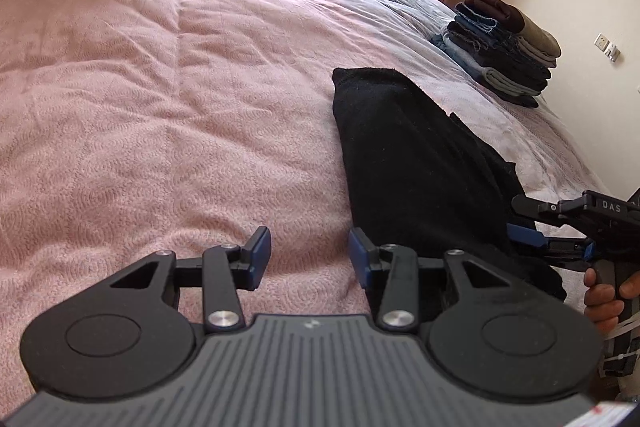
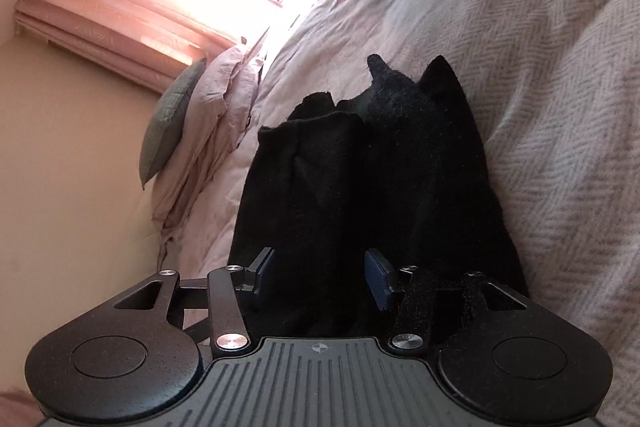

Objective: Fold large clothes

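Near bed point(image 1: 160, 107) right edge: black garment point(image 1: 420, 167) lay folded lengthwise. Folded stack point(image 1: 504, 47) sat nearer far right corner. Left gripper point(image 1: 308, 255) jaws spread, empty, over bedspread. Right gripper point(image 2: 320, 269) jaws spread over garment; pad contact indiscernible. Garment near end hidden.

Left gripper point(image 1: 308, 255) pitched downward, jaws parted, nothing between pads. Right gripper point(image 2: 320, 277) jaws apart; a hand point(image 1: 604, 297) grips its handle.
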